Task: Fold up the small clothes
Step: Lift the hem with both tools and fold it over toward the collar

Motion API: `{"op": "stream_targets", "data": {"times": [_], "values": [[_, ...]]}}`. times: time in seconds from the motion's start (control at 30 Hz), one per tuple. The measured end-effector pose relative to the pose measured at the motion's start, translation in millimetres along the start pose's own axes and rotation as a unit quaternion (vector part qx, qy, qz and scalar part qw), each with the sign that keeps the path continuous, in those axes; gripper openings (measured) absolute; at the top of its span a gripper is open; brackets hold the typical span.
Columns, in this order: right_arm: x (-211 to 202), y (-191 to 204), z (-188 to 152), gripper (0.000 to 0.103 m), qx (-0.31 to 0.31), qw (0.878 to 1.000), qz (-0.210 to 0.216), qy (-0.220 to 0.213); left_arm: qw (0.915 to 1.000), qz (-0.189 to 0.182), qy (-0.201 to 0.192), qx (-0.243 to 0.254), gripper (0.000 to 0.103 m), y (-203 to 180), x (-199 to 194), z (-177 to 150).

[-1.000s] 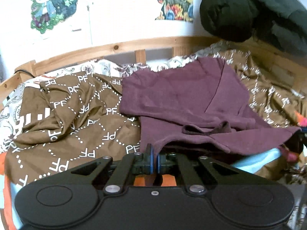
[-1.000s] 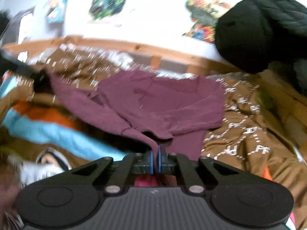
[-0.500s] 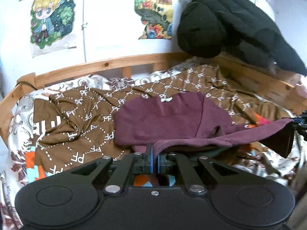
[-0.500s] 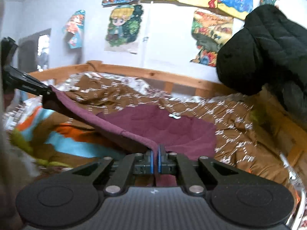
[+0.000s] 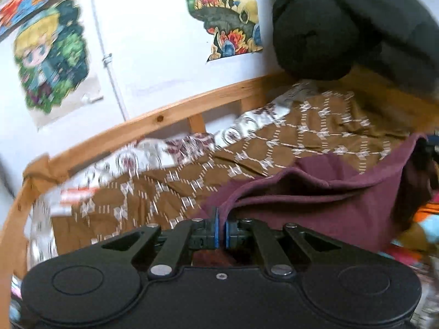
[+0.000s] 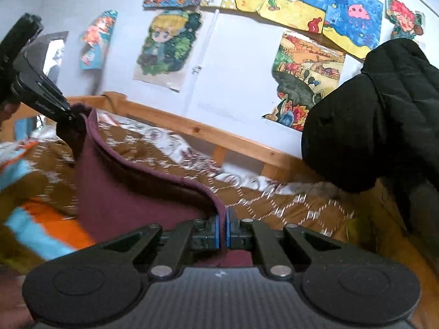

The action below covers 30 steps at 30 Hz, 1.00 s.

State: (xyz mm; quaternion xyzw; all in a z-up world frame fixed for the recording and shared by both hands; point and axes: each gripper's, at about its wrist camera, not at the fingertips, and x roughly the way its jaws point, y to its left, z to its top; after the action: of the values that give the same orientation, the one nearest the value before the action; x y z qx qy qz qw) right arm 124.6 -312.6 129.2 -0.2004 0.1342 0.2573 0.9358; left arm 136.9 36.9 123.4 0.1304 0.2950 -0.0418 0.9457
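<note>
While both grippers are raised above the bed (image 5: pixel 208 101), a maroon garment (image 5: pixel 337 208) hangs stretched between them. The left gripper (image 5: pixel 221 231) has its blue pads pressed nearly together on one corner of the cloth, which bunches just ahead of the jaws and drapes away to the right. The right gripper (image 6: pixel 224 230) is likewise clamped on the garment (image 6: pixel 131 200): a hemmed edge of the fabric runs straight into the narrow slot between its pads and a fold of cloth hangs below them.

From the right wrist view, that hemmed edge sweeps up and to the left as a slack curve to the left gripper (image 6: pixel 68 113), whose black fingers pinch the far corner near the upper left of the frame. From the left wrist view, the other end of the garment rises to a peak at the right edge, where dark parts of the right gripper show only in part.

Below the cloth lies a brown bedspread (image 5: pixel 170 192) with a white diamond pattern, rumpled, with orange and blue bedding (image 6: pixel 35 224) beside it. A wooden bed rail (image 6: pixel 208 134) runs behind, a black padded jacket (image 6: pixel 378 118) hangs at the right, and colourful drawings (image 6: pixel 164 52) cover the white wall. Both views are somewhat blurred.
</note>
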Motion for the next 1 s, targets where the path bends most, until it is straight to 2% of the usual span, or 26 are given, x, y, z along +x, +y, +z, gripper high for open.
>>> {"op": "stream_targets", "data": {"times": [0.1,0.27,0.4,0.43,0.53,0.6,0.63,0.7,0.73,0.77,0.8,0.83,0.87,1.0], "values": [[63,-29,-4,0.005,0.024,1.000,0.006,0.009,0.9997,0.018,0.015,-0.001,0.004,4,64,14],[163,-72,-21,0.006,0.082,0.995,0.018,0.052,0.9979,0.012,0.055,-0.031,0.004,20,151,19],[224,-81,-39,0.006,0.091,0.993,0.025,0.077,0.9955,0.016,0.086,-0.036,0.004,28,205,12],[237,-81,-45,0.006,0.092,0.990,0.041,0.099,0.9947,0.015,0.092,-0.042,0.004,32,217,10],[264,-81,-63,0.007,0.102,0.988,0.042,0.113,0.9915,0.008,0.113,-0.063,0.005,37,247,3],[272,-82,-75,0.015,0.123,0.984,0.043,0.122,0.9895,-0.001,0.125,-0.073,0.007,38,262,-3],[274,-82,-82,0.026,0.138,0.981,0.043,0.127,0.9887,-0.009,0.127,-0.078,0.009,39,266,-7],[277,-87,-94,0.039,0.167,0.975,0.051,0.134,0.9878,-0.029,0.124,-0.090,0.025,40,270,-13],[276,-90,-98,0.053,0.180,0.973,0.055,0.137,0.9875,-0.040,0.118,-0.096,0.032,42,270,-15],[275,-94,-101,0.069,0.191,0.971,0.054,0.137,0.9872,-0.050,0.111,-0.103,0.052,45,268,-16],[272,-97,-104,0.076,0.201,0.969,0.053,0.134,0.9869,-0.058,0.101,-0.112,0.070,49,265,-17],[268,-101,-105,0.086,0.212,0.967,0.055,0.128,0.9867,-0.064,0.088,-0.121,0.076,54,260,-20],[263,-105,-105,0.093,0.222,0.966,0.058,0.122,0.9862,-0.069,0.078,-0.128,0.082,59,255,-22],[239,-110,-102,0.099,0.236,0.964,0.058,0.106,0.9805,-0.093,0.060,-0.163,0.082,81,230,-37]]}}
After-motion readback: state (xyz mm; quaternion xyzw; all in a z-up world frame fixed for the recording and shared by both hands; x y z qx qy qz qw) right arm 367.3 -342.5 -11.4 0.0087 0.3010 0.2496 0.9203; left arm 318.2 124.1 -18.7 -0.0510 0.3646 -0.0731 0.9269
